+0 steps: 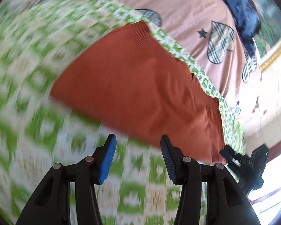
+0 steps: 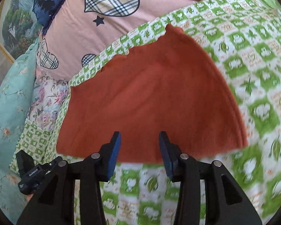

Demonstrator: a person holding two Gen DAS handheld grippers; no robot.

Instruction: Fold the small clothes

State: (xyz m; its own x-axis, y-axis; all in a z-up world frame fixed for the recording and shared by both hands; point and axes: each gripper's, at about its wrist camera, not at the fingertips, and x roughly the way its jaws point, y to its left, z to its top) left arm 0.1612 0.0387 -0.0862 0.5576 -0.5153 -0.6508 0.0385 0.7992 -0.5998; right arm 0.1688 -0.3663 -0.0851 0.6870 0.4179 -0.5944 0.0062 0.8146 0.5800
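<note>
We hold the left gripper (image 1: 138,140) with its jaws apart and nothing between them, the tips hovering at the near hem of the orange garment (image 1: 140,86), which fills the centre of the left wrist view. The right gripper (image 2: 139,137) is likewise spread wide and empty, its tips over the lower edge of the same garment (image 2: 149,97) in the right wrist view. Each gripper shows in the other's picture: the right one at the lower right, the left one at the lower left.

The garment lies flat on a green-and-white checked cloth (image 2: 252,65) spread on the bed, with a pink sheet printed with plaid hearts (image 2: 112,0) beyond it toward the top of the frame, and a floral pillow (image 2: 7,103) at the left edge.

We judge the garment light, soft and limp, a fine knit that will sag and drape once lifted and will not hold a crease by itself. It looks thin, so we would pinch only its top layer at the two near corners, one per gripper, taking care not to catch the checked cloth underneath. The left view is motion-blurred, so finer detail of the hem is unclear.
</note>
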